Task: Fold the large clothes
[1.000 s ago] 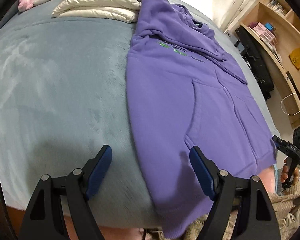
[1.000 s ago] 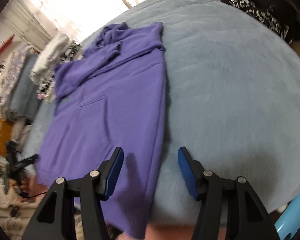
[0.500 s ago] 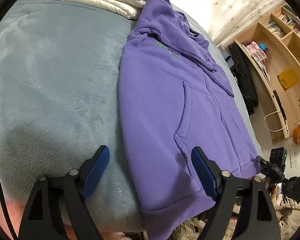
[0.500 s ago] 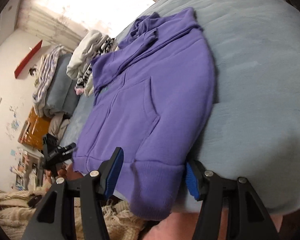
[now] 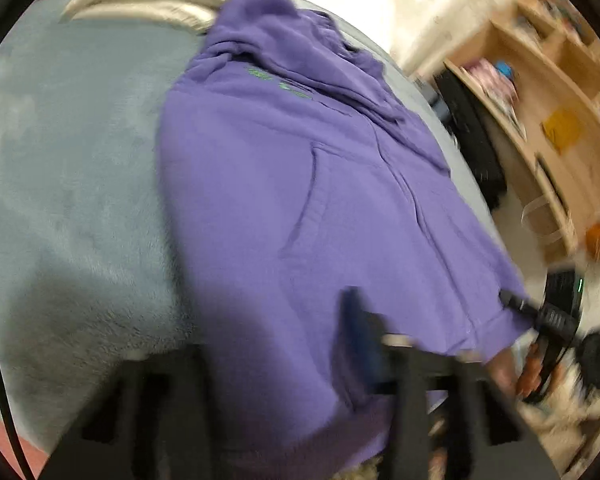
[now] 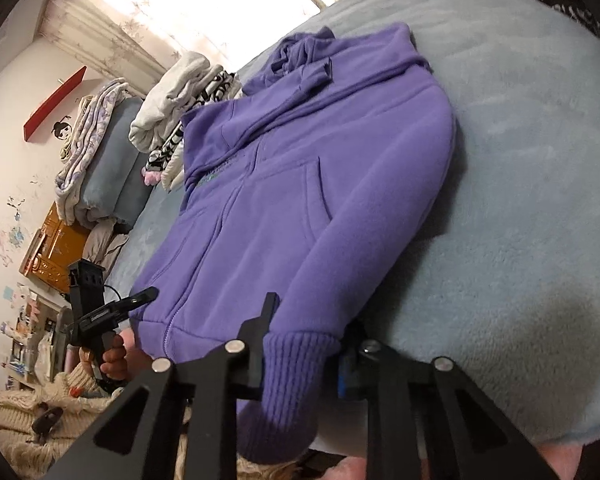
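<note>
A purple zip hoodie (image 5: 300,200) (image 6: 320,200) lies flat on the grey-blue bed blanket (image 5: 80,160) (image 6: 520,160), hood far, hem at the near edge. My left gripper (image 5: 280,360) is closing on the hem's left corner; the picture is blurred, cloth covers its left finger, and the blue right pad (image 5: 360,332) presses into the fabric. My right gripper (image 6: 304,356) is closing on the ribbed right corner of the hem, which bulges between its fingers. Each gripper also shows in the other's view: the right gripper (image 5: 548,316), the left gripper (image 6: 112,308).
Folded clothes (image 5: 140,4) (image 6: 172,92) are stacked at the head of the bed beyond the hood. Wooden shelves (image 5: 560,120) stand to the right of the bed. A pile of bedding (image 6: 100,152) and an orange cabinet (image 6: 56,248) lie on the far left side.
Both grippers have come forward and down onto the hem's two corners, and their jaws have narrowed from wide open onto the fabric. The hem corners now bunch between the fingers.
</note>
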The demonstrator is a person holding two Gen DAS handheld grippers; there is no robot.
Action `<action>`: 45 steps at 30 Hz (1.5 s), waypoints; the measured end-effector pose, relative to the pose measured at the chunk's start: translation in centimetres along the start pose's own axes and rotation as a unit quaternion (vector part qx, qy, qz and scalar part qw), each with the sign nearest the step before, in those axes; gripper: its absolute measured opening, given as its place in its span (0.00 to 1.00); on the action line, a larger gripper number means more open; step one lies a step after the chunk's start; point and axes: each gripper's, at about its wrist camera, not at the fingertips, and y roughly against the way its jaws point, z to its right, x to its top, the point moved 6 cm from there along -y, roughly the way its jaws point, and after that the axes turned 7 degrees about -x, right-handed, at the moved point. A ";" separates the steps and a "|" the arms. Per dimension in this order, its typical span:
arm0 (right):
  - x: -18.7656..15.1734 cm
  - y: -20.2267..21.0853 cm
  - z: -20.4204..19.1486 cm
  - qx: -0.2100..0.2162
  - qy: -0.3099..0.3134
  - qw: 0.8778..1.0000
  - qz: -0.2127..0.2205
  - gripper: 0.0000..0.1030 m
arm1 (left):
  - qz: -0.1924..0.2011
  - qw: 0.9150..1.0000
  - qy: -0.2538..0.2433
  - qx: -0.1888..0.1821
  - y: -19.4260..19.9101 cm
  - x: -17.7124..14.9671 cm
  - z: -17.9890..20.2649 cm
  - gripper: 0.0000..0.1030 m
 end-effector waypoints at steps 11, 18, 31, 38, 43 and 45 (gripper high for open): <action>1.6 7.2 -4.9 0.000 0.065 0.995 0.077 0.17 | 0.058 0.996 -0.063 0.028 6.5 1.1 7.4 0.12; -2.5 11.1 -5.8 -0.019 0.111 0.993 0.039 0.17 | -0.039 0.991 -0.093 0.086 9.5 -3.0 8.6 0.13; -5.2 9.5 -4.4 -0.021 0.081 0.996 -0.030 0.17 | -0.078 0.996 0.005 0.049 9.6 -6.4 4.3 0.17; -0.6 8.5 -5.4 0.029 0.026 0.999 -0.017 0.18 | -0.054 0.997 0.052 -0.001 9.9 -3.1 4.4 0.17; 5.4 6.7 -5.8 0.057 -0.016 0.998 -0.003 0.18 | -0.015 0.997 0.070 -0.033 9.4 3.2 5.2 0.17; 8.3 5.5 -5.6 0.059 -0.036 0.998 0.002 0.18 | -0.005 0.996 0.079 -0.040 8.4 6.3 5.3 0.17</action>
